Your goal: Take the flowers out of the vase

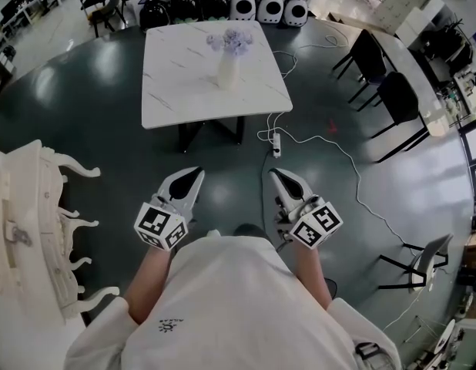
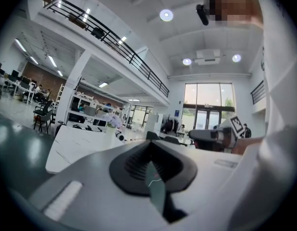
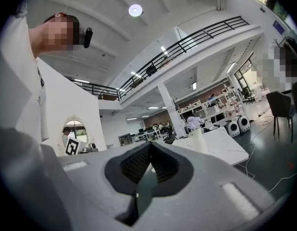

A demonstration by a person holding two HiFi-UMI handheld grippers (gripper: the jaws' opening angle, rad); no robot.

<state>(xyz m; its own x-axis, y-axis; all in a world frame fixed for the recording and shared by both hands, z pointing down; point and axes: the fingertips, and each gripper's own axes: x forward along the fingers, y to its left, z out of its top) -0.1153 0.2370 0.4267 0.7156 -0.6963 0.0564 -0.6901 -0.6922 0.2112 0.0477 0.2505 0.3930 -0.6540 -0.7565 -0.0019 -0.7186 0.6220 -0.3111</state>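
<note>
"Where were the flowers (image 1: 232,41) when you looked?"

"In the white vase (image 1: 228,74), standing upright near the middle of the marble worktop (image 1: 176,75). They were well apart from the person, and nothing was touching them."

"And the claws?"

"Both were pinched fully closed with nothing in them. The left claw (image 1: 196,174) and the right claw (image 1: 276,176) were held out level at about waist height. They sat side by side with a gap between them, tips aimed at the worktop. The marker cubes sat back by the wrists, and bare forearms came out of white sleeves."

"So what worried you?"

"Mostly the vase. It looked tall, narrow and light. If one claw tugged the stems while the other wasn't steadying the body, I thought the vase would lift with them or tip over. A slanted pull would make that worse. The jaws also had to open first, because a closed claw pushed in would only knock the blooms or shove the vase along the worktop."

"Anything on the floor?"

"A corded power strip (image 1: 276,143) lay between the person and the worktop. It would have been easy to catch with a foot on the way in."
</note>
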